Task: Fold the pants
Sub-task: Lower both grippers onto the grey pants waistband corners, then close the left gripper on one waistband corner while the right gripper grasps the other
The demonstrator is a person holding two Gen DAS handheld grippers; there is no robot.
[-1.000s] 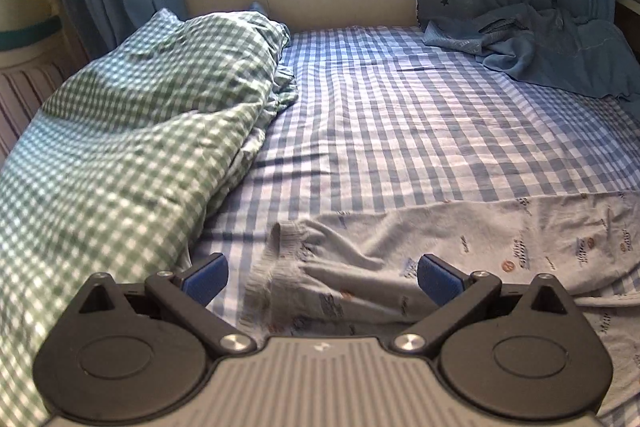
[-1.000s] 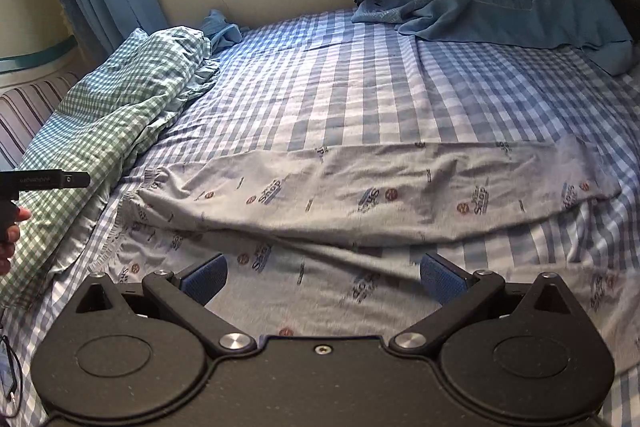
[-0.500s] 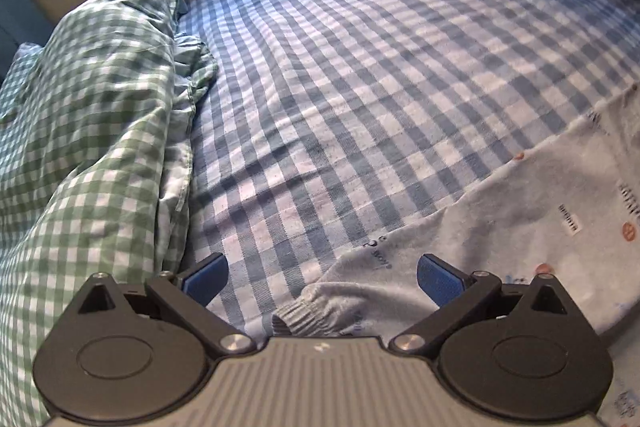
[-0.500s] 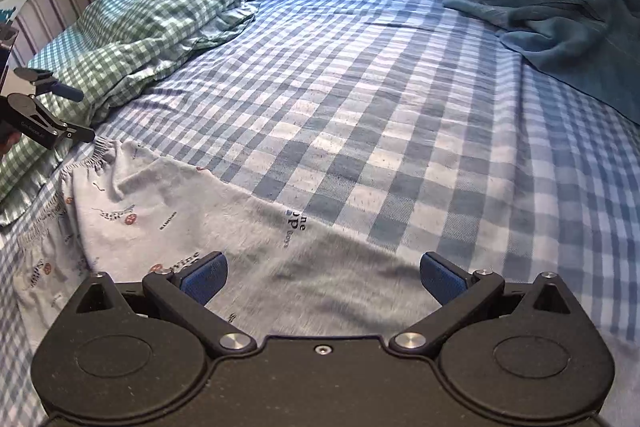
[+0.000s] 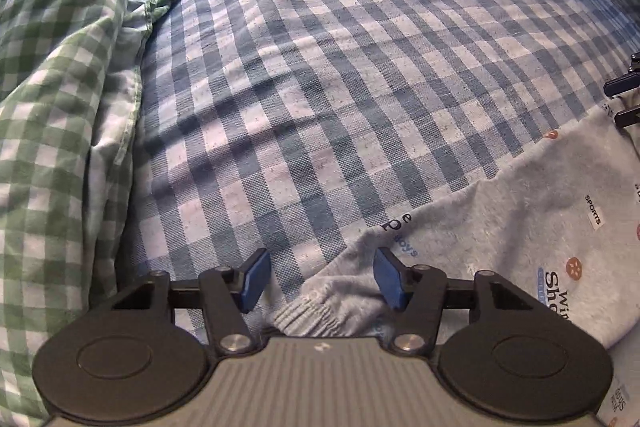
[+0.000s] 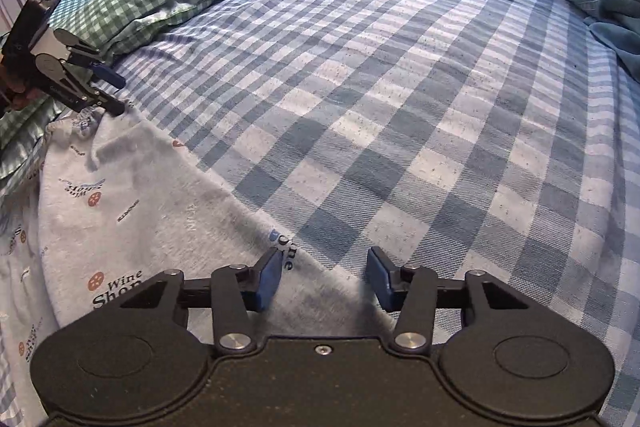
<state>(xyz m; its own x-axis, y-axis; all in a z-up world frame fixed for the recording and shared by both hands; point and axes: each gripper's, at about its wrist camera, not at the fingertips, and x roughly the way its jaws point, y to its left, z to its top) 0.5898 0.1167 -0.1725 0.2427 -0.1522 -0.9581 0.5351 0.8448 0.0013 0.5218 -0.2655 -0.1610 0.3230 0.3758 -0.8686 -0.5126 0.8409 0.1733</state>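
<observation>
Both claws are poised partly open over the far edge of the grey printed pants point(image 5: 520, 227), which are lying flat on the checked bed point(image 5: 360, 47): the left claw point(image 5: 320, 281) is straddling the ribbed waistband, the right claw point(image 6: 323, 277) the edge. A pinch may catch the sheet beneath. The green gingham quilt point(image 5: 60, 87) is crowding the waistband side.

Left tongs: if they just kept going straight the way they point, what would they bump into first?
Probably the pants: the left tongs are open with the gathered waistband edge already between them. Past that lies only the checked bedsheet.
</observation>
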